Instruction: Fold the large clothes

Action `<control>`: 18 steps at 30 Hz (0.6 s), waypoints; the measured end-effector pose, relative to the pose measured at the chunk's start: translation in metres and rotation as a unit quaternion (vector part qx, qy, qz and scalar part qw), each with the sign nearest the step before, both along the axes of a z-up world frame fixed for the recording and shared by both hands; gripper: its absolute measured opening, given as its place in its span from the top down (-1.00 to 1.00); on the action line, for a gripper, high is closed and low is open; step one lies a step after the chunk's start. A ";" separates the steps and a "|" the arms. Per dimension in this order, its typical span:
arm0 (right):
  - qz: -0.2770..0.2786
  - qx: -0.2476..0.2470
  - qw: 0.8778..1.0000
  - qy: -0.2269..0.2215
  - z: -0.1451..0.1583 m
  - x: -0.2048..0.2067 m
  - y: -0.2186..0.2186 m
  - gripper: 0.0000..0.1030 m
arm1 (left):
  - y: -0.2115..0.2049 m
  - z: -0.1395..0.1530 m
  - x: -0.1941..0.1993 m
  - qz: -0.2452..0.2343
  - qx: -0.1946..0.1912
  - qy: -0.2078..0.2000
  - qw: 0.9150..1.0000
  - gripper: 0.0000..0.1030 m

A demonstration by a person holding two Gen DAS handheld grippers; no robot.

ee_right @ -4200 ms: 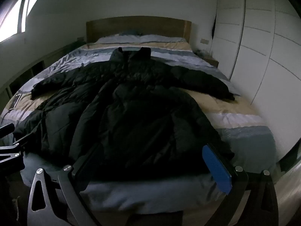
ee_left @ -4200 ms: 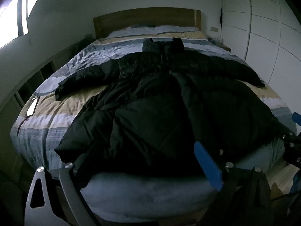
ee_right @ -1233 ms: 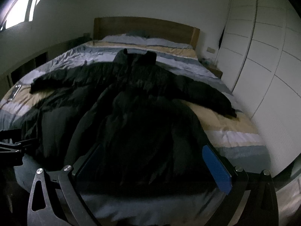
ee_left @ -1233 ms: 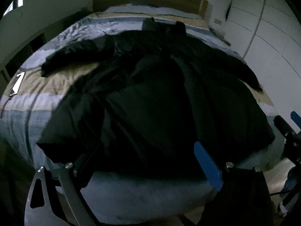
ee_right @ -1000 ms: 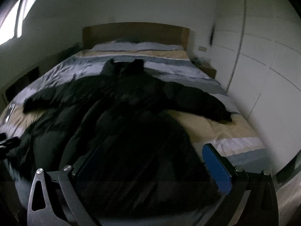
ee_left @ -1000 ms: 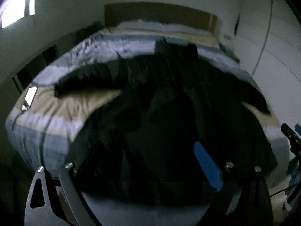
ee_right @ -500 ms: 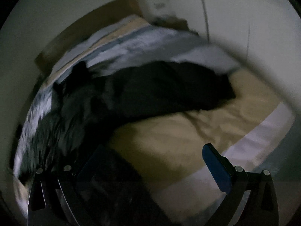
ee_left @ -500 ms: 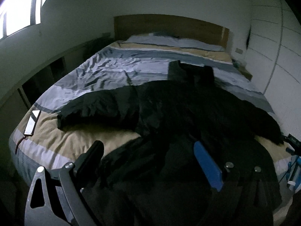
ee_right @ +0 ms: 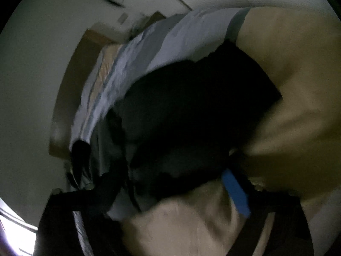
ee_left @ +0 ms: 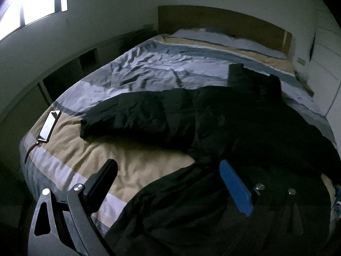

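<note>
Hem of black puffer coat point(ee_left: 245, 132) now carried up the bed point(ee_left: 136, 162) — left gripper point(ee_left: 170, 183) jaws spread, right gripper point(ee_right: 177, 183) spread around the sleeve — first fold underway.

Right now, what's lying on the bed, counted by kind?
Black coat: 1
Phone: 1
Pillows: cannot tell the number, blurred
Total: 2 counted on the striped bedspread

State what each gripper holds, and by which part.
Left gripper: open, holding nothing. Right gripper: open around the black coat's sleeve end, grip unconfirmed.
</note>
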State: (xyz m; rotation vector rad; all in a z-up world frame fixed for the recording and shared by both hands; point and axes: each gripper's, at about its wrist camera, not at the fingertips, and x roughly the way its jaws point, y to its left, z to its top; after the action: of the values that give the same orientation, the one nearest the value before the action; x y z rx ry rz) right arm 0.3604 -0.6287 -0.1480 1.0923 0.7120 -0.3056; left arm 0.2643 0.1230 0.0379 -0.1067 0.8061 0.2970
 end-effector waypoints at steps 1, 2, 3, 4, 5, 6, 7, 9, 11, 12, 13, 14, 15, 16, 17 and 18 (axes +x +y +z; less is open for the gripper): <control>-0.013 0.011 1.000 -0.005 -0.003 0.003 -0.007 -0.30 | 0.003 -0.004 0.002 0.004 -0.001 0.003 1.000 -0.89; -0.021 0.020 1.000 -0.008 -0.005 0.004 -0.009 -0.15 | 0.005 -0.006 0.003 0.006 -0.003 0.005 1.000 -0.89; -0.028 0.028 0.999 -0.011 -0.007 0.006 -0.013 -0.01 | 0.006 -0.008 0.003 0.007 -0.004 0.007 1.000 -0.89; -0.037 0.036 0.999 -0.017 -0.009 0.007 -0.017 0.05 | 0.007 -0.010 0.004 0.008 -0.006 0.009 1.000 -0.89; -0.040 0.032 0.998 -0.027 -0.005 0.011 -0.018 0.21 | 0.007 -0.012 0.004 0.007 -0.006 0.011 1.000 -0.89; -0.040 0.032 0.998 -0.027 -0.005 0.011 -0.018 0.43 | 0.007 -0.014 0.004 0.006 -0.007 0.012 1.000 -0.89; -0.037 0.023 0.999 -0.030 0.000 0.014 -0.017 0.53 | 0.006 -0.015 0.004 0.004 -0.007 0.013 1.000 -0.89; -0.027 -0.006 0.999 -0.037 0.013 0.020 -0.013 0.73 | 0.005 -0.017 0.005 0.001 -0.008 0.013 1.000 -0.89; -0.015 -0.037 0.998 -0.050 0.034 0.023 -0.005 0.78 | 0.003 -0.017 0.004 -0.001 -0.011 0.012 1.000 -0.89; -0.009 -0.049 0.997 -0.061 0.043 0.026 -0.004 0.80 | 0.003 -0.017 0.004 -0.002 -0.012 0.010 1.000 -0.89; -0.004 -0.057 0.996 -0.071 0.053 0.028 0.000 0.80 | 0.003 -0.015 0.003 -0.004 -0.014 0.007 1.000 -0.89; 0.003 -0.064 0.995 -0.081 0.063 0.031 0.001 0.81 | 0.002 -0.014 0.002 -0.005 -0.015 0.005 1.000 -0.89; 0.011 -0.070 0.993 -0.091 0.073 0.033 0.006 0.82 | 0.003 -0.013 0.000 -0.006 -0.017 0.002 1.000 -0.89; 0.018 -0.077 0.992 -0.097 0.082 0.037 0.010 0.82 | 0.003 -0.012 -0.001 -0.006 -0.019 0.000 1.000 -0.89; 0.028 -0.087 0.990 -0.104 0.093 0.040 0.017 0.82 | 0.004 -0.010 -0.003 -0.007 -0.021 -0.003 1.000 -0.89; 0.038 -0.095 0.989 -0.111 0.102 0.043 0.023 0.82 | 0.005 -0.008 -0.005 -0.007 -0.024 -0.006 1.000 -0.89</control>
State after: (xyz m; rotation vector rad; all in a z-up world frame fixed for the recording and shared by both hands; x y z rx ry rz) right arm 0.4032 -0.6053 -0.0458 0.9001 0.5126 -0.1786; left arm 0.2597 0.1279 0.0299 -0.1472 0.8022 0.2641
